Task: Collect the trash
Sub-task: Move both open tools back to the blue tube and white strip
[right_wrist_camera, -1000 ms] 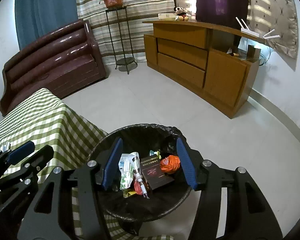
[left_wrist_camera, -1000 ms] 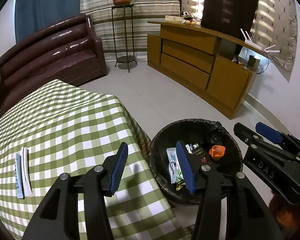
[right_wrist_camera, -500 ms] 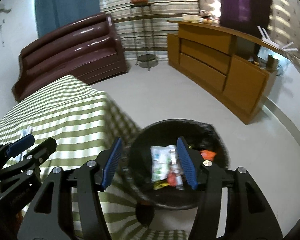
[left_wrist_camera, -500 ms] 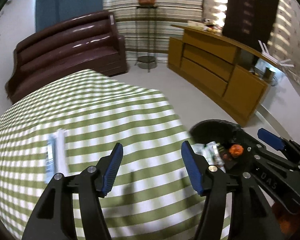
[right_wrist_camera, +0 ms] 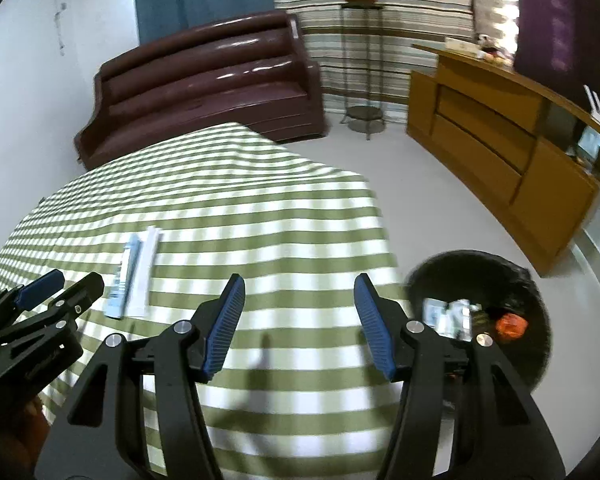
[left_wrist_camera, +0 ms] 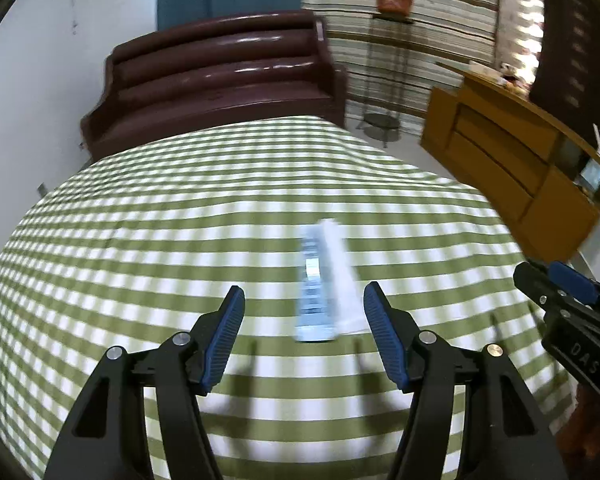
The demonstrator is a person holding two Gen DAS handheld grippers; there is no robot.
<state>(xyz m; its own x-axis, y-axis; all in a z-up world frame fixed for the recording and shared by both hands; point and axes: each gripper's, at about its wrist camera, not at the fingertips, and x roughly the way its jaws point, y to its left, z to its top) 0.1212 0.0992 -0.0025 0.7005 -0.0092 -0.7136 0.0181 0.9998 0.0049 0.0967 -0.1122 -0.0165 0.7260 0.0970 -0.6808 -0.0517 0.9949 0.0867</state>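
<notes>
A flat blue-and-white wrapper (left_wrist_camera: 320,284) lies on the green checked tablecloth (left_wrist_camera: 180,220), just beyond and between the fingertips of my left gripper (left_wrist_camera: 304,336), which is open and empty above the table. The wrapper also shows in the right wrist view (right_wrist_camera: 134,272), to the left. My right gripper (right_wrist_camera: 298,324) is open and empty over the table's right part. The black trash bin (right_wrist_camera: 536,292) stands on the floor right of the table, holding an orange scrap (right_wrist_camera: 511,326) and other packaging.
A brown leather sofa (left_wrist_camera: 220,76) stands behind the table. A wooden sideboard (left_wrist_camera: 512,168) runs along the right wall. A metal plant stand (right_wrist_camera: 360,60) with a potted plant stands by the striped curtain. The right gripper's side shows at the left view's right edge (left_wrist_camera: 572,320).
Both grippers have swung left from over the bin to over the table. The wrapper now lies between the left gripper's fingertips. Both stay open and empty.
</notes>
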